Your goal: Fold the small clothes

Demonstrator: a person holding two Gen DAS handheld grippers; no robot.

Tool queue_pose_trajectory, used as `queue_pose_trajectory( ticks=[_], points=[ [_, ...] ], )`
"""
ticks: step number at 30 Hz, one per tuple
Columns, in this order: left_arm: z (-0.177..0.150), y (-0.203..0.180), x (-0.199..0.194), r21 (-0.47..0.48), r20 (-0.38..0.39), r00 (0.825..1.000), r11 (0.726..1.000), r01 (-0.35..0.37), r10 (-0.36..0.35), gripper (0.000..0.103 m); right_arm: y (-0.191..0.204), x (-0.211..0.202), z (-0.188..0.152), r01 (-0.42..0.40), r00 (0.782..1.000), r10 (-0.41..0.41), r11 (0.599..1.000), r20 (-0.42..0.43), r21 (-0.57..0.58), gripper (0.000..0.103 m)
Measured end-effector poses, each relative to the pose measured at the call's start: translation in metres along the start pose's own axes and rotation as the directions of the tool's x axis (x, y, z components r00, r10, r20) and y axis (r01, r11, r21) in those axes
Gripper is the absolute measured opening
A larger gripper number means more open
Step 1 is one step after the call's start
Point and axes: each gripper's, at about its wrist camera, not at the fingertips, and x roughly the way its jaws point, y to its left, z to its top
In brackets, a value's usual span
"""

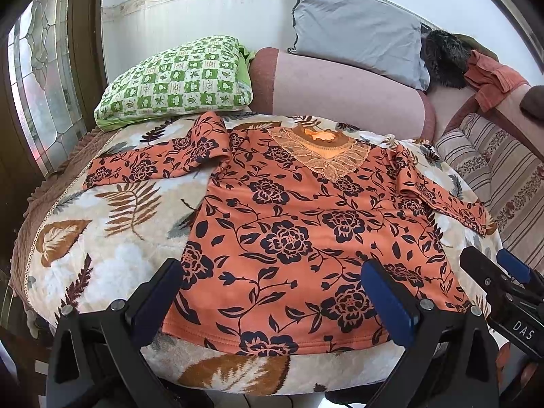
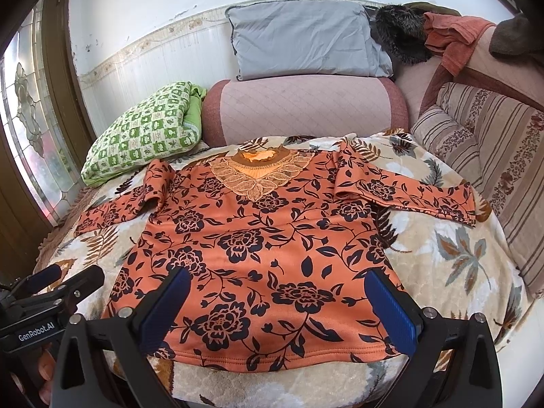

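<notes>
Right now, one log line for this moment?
stage: pre-fold | top: flat on blanket, sleeves out | left gripper: open | right gripper: open

We count one orange floral top (image 1: 299,238) with two sleeves, lying on one leaf-patterned blanket (image 1: 102,244). Behind it we see one green checked pillow (image 1: 176,81), one grey pillow (image 1: 357,30) and one pink bolster (image 1: 340,91). Two grippers are in view, left gripper (image 1: 275,292) and right gripper (image 2: 278,302), each with two fingers.
</notes>
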Motion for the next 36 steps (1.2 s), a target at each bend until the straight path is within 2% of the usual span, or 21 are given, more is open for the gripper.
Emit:
queue_pose_trajectory(
  ticks=[20, 23, 25, 28, 31, 32, 34, 36],
  points=[
    [0.004, 0.004, 0.006, -0.008, -0.009, 1.0, 1.0, 0.01, -0.01, 0.103, 0.0, 0.009, 0.004, -0.004, 1.0, 0.004, 1.0, -0.016, 0.004, 0.103],
    [0.003, 0.014, 0.018, -0.039, -0.035, 0.999, 0.999, 0.02, -0.021, 0.103, -0.019, 0.016, 0.006, -0.038, 0.998, 0.04, 0.997, -0.041, 0.062, 0.103],
    [0.001, 0.022, 0.03, -0.065, -0.069, 0.997, 0.998, 0.012, -0.016, 0.103, -0.047, 0.025, 0.009, -0.075, 0.995, 0.085, 0.985, -0.06, 0.157, 0.103],
    [-0.005, 0.03, 0.05, -0.069, -0.127, 0.992, 0.998, -0.011, 0.002, 0.103, -0.112, 0.043, 0.011, -0.134, 0.986, 0.161, 0.922, -0.044, 0.362, 0.103],
    [-0.01, 0.034, 0.064, -0.069, -0.163, 0.987, 0.997, -0.019, 0.007, 0.103, -0.195, 0.066, 0.01, -0.156, 0.982, 0.189, 0.795, 0.006, 0.587, 0.103],
    [-0.011, 0.035, 0.069, -0.07, -0.176, 0.984, 0.997, -0.02, 0.007, 0.103, -0.221, 0.074, 0.008, -0.156, 0.982, 0.186, 0.743, 0.022, 0.65, 0.103],
    [-0.013, 0.035, 0.078, -0.063, -0.193, 0.981, 0.998, -0.025, 0.012, 0.103, -0.283, 0.095, -0.001, -0.159, 0.981, 0.185, 0.594, 0.059, 0.788, 0.101],
    [-0.013, 0.034, 0.087, -0.053, -0.211, 0.977, 0.998, -0.033, 0.021, 0.103, -0.332, 0.116, -0.006, -0.149, 0.982, 0.175, 0.475, 0.073, 0.867, 0.092]
  ],
)
